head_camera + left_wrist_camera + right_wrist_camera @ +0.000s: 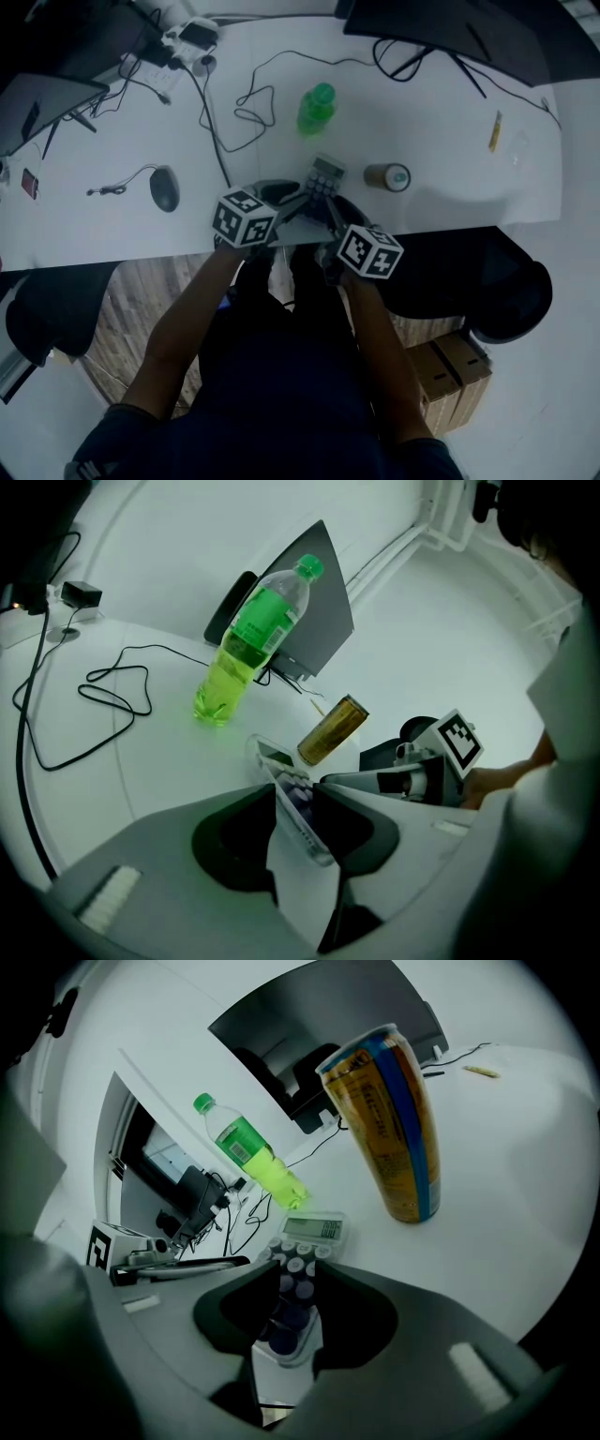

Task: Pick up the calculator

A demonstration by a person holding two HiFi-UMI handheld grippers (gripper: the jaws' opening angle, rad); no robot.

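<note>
Because the calculator (325,176) is lying near the edge of the worktop (441,122), raising both sides evenly should be keeping it level. Left gripper (298,808) fingers (230,841) are clamping its edge; right gripper (295,1302) fingers (361,1321) seem to be squeezing its keypad end. Both forearms (187,328) are reaching forward, angling downward.

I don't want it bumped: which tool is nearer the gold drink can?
Right. The right tool grips the grey calculator with the gold drink can close beyond it; the left tool grips it from the other side, farther away.
</note>
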